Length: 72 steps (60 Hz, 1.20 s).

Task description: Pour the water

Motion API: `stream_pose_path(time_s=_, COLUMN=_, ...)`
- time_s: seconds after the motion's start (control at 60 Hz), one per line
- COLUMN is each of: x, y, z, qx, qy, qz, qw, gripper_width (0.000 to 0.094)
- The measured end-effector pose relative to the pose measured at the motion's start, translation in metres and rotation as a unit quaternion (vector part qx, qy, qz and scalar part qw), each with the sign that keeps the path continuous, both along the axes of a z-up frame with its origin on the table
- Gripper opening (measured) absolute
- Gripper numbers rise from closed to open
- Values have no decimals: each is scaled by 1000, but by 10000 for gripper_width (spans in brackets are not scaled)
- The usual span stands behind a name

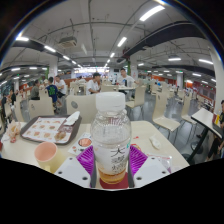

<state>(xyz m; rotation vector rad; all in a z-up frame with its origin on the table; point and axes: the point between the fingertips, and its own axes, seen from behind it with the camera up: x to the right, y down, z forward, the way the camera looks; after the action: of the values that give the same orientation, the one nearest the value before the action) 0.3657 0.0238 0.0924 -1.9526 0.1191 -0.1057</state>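
Observation:
A clear plastic bottle (pixel 112 135) with a white cap and a white label with dark characters stands upright between my fingers, with amber liquid at its bottom. My gripper (pixel 112 162) is shut on the bottle, both purple pads (pixel 87 160) pressing its sides. A pale orange cup (pixel 46 153) stands on the table to the left of the bottle, just beyond my left finger.
The white table (pixel 160 140) also holds a tray (pixel 47 128) with food scraps at the left and a small item behind the bottle. Beyond are canteen tables, chairs (pixel 165 110) and several seated people (pixel 92 86) under ceiling lights.

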Motion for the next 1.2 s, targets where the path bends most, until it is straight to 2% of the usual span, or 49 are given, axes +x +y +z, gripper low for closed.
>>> stream_pose_path(time_s=0.083, x=6, y=-11, z=-31, qx=-15, qy=11, qz=-7, qw=1000, gripper_width=439)
stream_pose_path(time_s=0.117, x=9, y=-13, z=-24, qx=10, qy=16, qz=-10, qw=1000, gripper_width=434)
stream_pose_path(time_s=0.2, x=7, y=-16, z=-28, qx=17, qy=26, qz=-16, qw=999, gripper_width=447)
stream_pose_path(time_s=0.35, x=5, y=-16, z=-31, qx=2, qy=30, qz=-24, qw=999, gripper_width=565)
stream_pose_path(time_s=0.383, x=6, y=-20, z=-33, qx=-14, qy=34, qz=-31, qw=999, gripper_width=627)
stream_pose_path(time_s=0.417, x=9, y=-18, z=-35, qx=-24, qy=39, qz=-33, qw=998, gripper_width=756)
stream_pose_path(time_s=0.433, x=8, y=-20, z=-35, qx=-27, qy=40, qz=-33, qw=998, gripper_width=850)
stream_pose_path(time_s=0.45, x=8, y=-22, z=-33, qx=-31, qy=41, qz=-34, qw=998, gripper_width=864)
stream_pose_path(time_s=0.483, x=9, y=-26, z=-33, qx=-39, qy=39, qz=-37, qw=998, gripper_width=823)
stream_pose_path(time_s=0.583, x=5, y=-53, z=-17, qx=-64, qy=24, qz=-48, qw=996, gripper_width=852)
stream_pose_path(time_s=0.867, x=-57, y=-159, z=33, qx=-129, qy=36, qz=-53, qw=990, gripper_width=842)
stream_pose_path(time_s=1.017, x=-91, y=-213, z=62, qx=-137, qy=28, qz=-52, qw=989, gripper_width=849)
stream_pose_path(time_s=1.2, x=-122, y=-249, z=84, qx=-142, qy=18, qz=-33, qw=989, gripper_width=849)
